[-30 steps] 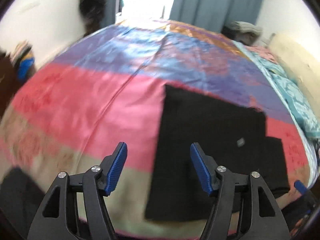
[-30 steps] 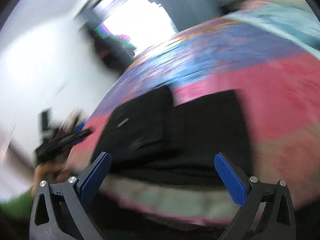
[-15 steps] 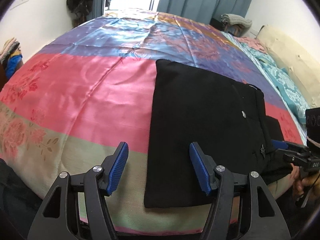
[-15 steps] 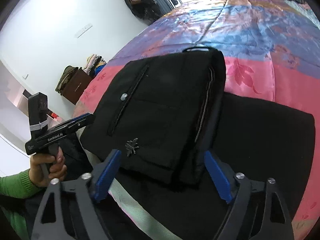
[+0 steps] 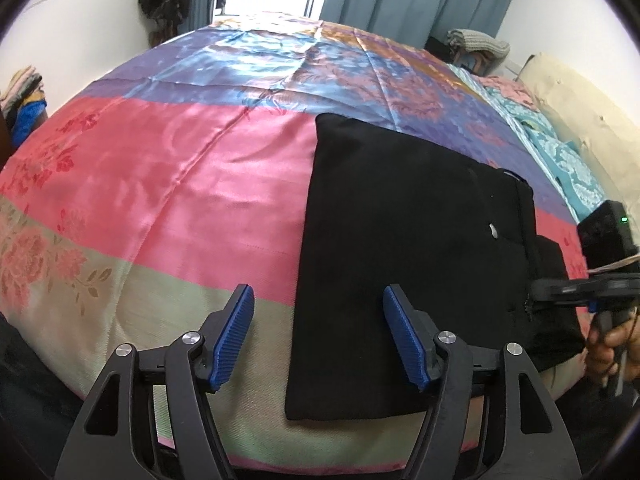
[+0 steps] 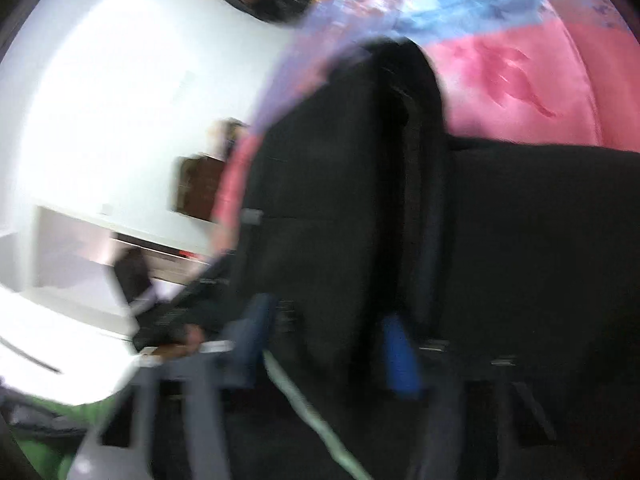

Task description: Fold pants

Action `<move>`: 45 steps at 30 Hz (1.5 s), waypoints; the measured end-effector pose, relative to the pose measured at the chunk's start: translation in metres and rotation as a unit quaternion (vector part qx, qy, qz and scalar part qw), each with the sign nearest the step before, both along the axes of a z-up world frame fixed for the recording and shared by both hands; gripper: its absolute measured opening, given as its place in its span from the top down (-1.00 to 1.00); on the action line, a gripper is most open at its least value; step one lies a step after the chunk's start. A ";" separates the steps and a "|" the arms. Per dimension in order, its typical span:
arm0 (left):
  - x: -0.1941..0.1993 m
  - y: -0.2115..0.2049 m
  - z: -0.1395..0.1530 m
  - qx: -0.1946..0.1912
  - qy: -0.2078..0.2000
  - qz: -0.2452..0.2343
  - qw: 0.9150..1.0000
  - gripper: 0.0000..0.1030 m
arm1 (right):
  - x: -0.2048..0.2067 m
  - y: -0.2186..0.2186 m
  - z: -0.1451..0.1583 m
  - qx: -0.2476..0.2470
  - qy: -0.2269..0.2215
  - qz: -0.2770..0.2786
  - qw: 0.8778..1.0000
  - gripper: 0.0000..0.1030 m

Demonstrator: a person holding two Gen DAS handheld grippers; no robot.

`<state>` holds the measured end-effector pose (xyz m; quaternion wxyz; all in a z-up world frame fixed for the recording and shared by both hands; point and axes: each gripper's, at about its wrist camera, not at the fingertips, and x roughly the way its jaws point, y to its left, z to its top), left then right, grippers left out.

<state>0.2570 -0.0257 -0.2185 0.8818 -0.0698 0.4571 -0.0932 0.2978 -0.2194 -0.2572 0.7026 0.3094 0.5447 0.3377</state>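
Currently the satin bedspread (image 5: 168,184), glossy with pink, blue and beige bands, carries the black pants (image 5: 400,240), matte, folded into a flat rectangle at its near edge. Left gripper (image 5: 318,336) hangs open and empty, jaws widening. Right gripper (image 6: 324,344) is closing around the waistband edge; blur hides contact. Risk: pinching only one layer, dragging the slick cover.

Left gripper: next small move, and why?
Probably ease the left gripper down onto the near left edge of the pants and close. Its jaws are opening, with that edge between them but not pinched, while the right gripper is closing at the waist end.
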 end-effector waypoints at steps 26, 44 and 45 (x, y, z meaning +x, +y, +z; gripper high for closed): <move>-0.012 0.019 0.027 -0.002 -0.054 0.018 0.998 -0.35 | -0.088 -0.092 0.113 -0.091 -0.115 -0.135 0.980 0.68; -0.019 -0.086 0.038 0.049 -0.069 -0.118 0.989 -0.48 | -0.058 -0.099 0.134 -0.209 -0.172 -0.183 0.945 0.11; -0.019 -0.094 0.035 0.058 -0.066 -0.128 0.988 -0.48 | -0.046 -0.091 0.133 -0.205 -0.175 -0.172 0.948 0.11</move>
